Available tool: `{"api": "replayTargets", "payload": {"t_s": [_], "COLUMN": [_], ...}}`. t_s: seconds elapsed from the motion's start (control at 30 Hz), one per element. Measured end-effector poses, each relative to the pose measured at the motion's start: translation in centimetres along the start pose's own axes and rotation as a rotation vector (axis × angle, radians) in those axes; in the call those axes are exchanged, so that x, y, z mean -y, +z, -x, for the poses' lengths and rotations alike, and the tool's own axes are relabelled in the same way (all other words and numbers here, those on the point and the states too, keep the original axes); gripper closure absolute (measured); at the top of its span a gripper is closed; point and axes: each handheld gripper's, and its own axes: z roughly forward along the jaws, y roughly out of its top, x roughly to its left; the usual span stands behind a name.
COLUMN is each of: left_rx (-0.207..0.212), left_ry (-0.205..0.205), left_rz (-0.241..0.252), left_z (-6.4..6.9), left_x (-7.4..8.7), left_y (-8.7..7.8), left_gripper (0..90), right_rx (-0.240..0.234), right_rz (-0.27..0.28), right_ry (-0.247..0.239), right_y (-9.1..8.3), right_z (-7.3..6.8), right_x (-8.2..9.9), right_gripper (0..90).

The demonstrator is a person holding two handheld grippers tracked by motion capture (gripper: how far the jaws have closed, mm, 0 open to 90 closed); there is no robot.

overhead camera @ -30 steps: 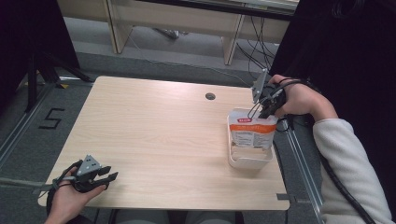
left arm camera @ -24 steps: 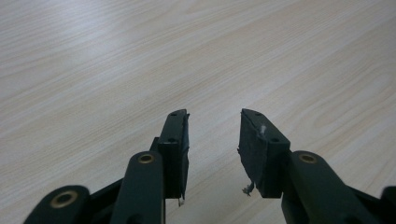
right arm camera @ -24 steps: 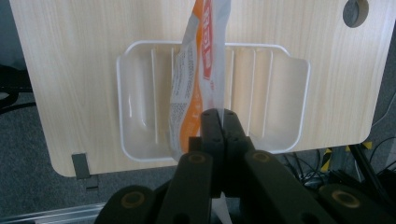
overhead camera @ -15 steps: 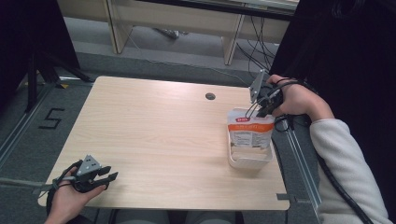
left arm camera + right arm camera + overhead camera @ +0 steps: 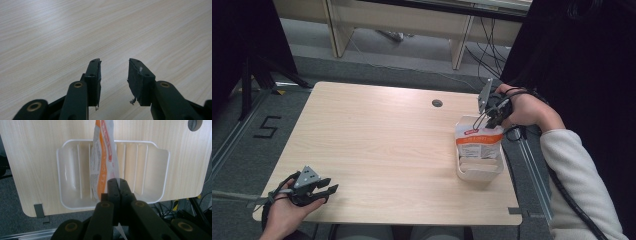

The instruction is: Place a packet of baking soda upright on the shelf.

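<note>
Counter (image 5: 377, 150): light wood-grain top, rounded corners, a small dark round hole (image 5: 437, 103) toward 1 o'clock in the high view. A dark bracket (image 5: 39, 210) sits on its edge in the right tool's view.

Rack (image 5: 479, 167): white plastic tray with raised ribs, at 3 o'clock on the counter, close to the right edge. In the right tool's view its ribs (image 5: 80, 170) run parallel and its rim is rounded.

Pouch (image 5: 478, 142): white and orange packet with a red patch near its top, standing upright in the rack between the ribs. In the right tool's view it shows edge-on, its orange band and fine print facing left (image 5: 101, 157). Which slot holds its lower end cannot be told.

Right tool (image 5: 486, 116): held in the person's right hand (image 5: 524, 107) at 2 o'clock, above the rack. Jaws clenched on the top edge of the pouch (image 5: 119, 185); a thin clear strip of the packet passes between them.

Left tool (image 5: 324, 189): held in the left hand (image 5: 287, 212) at 7 o'clock, low over the counter near its front edge. Jaws released, gap between the pads (image 5: 93, 77), bare wood beyond, nothing held.

Sleeve (image 5: 577, 180): pale, on the right forearm, off the counter's right side.
</note>
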Motion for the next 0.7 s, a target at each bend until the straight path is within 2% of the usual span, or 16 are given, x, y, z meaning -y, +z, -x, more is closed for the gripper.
{"api": "replayTargets", "payload": {"t_s": [0.13,0.2,0.23,0.27,0.3,0.33,0.37,0.43,0.47,0.5,0.53,0.57,0.63,0.67,0.7], "left_rx": [0.007,0.006,0.007,0.008,0.008,0.007,0.007,0.008,0.008,0.007,0.003,0.003,0.002,0.003,0.004], "left_ry": [-0.013,-0.006,-0.021,-0.024,-0.024,-0.021,-0.021,-0.022,-0.026,-0.006,-0.006,-0.020,-0.025,-0.003,-0.004], "left_rz": [0.007,0.003,0.011,0.011,0.011,0.011,0.011,0.011,0.012,0.004,0.004,0.013,0.017,0.006,0.006], "left_z": [0.0,0.0,0.1,0.1,0.1,0.1,0.1,0.1,0.1,0.0,0.0,0.1,0.2,0.0,0.0], "left_x": [0.0,0.0,0.0,0.0,0.0,0.0,0.0,0.0,0.0,0.0,0.0,0.0,0.0,0.0,0.0], "left_y": [0.0,0.0,0.1,0.1,0.1,0.1,0.1,0.1,0.1,0.0,0.0,0.0,0.1,0.0,0.0], "left_gripper": [61.3,61.3,61.3,61.2,61.2,61.2,61.2,61.1,61.1,61.0,61.0,60.9,60.9,60.9,60.8], "right_rx": [-0.013,-0.011,-0.011,0.011,0.011,0.019,0.019,0.039,0.039,0.037,0.036,0.027,0.020,0.018,0.020], "right_rz": [-0.003,-0.006,-0.006,0.030,0.030,0.039,0.039,0.048,0.048,0.057,0.078,0.103,0.111,0.120,0.128], "right_ry": [0.006,0.049,0.049,0.057,0.057,0.099,0.099,0.138,0.138,0.152,0.159,0.180,0.191,0.200,0.195], "right_y": [0.4,0.3,0.3,-0.1,-0.1,-0.7,-0.7,-1.2,-1.2,-1.3,-1.3,-1.1,-1.0,-0.9,-0.7], "right_z": [0.0,0.0,0.0,0.3,0.3,0.5,0.5,0.3,0.3,0.2,0.1,0.0,-0.1,-0.3,-0.4], "right_x": [0.0,0.1,0.1,0.1,0.1,0.3,0.3,0.2,0.2,0.2,0.1,0.0,-0.1,-0.3,-0.5], "right_gripper": [90.0,88.1,88.1,81.4,81.4,74.8,74.8,67.4,67.4,65.7,63.2,60.3,59.4,58.6,57.9]}}
